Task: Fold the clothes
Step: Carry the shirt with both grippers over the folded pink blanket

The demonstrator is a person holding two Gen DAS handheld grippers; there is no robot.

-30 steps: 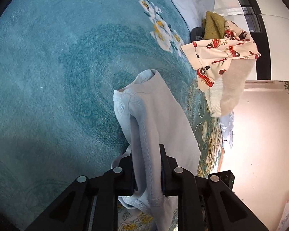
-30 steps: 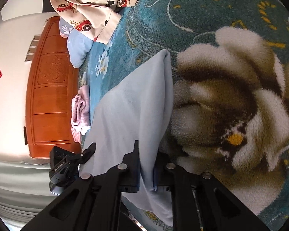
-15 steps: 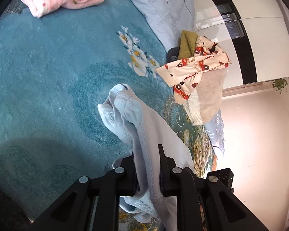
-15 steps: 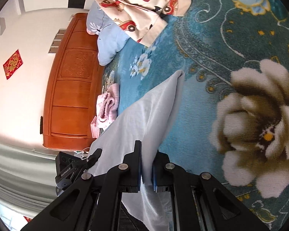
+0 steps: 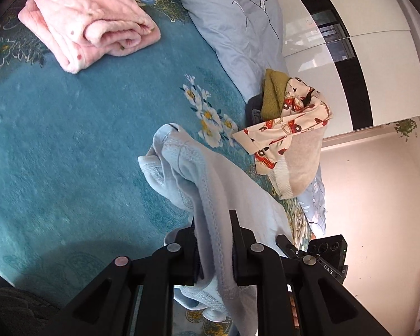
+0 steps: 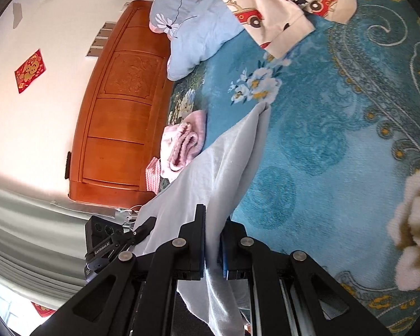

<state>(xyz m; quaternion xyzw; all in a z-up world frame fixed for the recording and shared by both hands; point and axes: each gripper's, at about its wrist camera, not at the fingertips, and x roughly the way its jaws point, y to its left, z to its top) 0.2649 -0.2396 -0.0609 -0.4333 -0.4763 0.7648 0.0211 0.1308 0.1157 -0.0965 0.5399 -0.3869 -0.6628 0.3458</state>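
Left gripper (image 5: 213, 240) and right gripper (image 6: 211, 240) clamp 1 pale-blue garment (image 5: 232, 193), its lower part cut off; 2 pillows (image 5: 232, 25) visible.

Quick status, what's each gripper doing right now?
Left gripper: closed on the stitched edge of the light blue garment.
Right gripper: closed on another part of the same garment.

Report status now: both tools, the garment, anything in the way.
Left tool shut on light blue garment. Right tool shut on same garment, lifted off teal blanket. Pink towel and clothes pile lie apart, not blocking.
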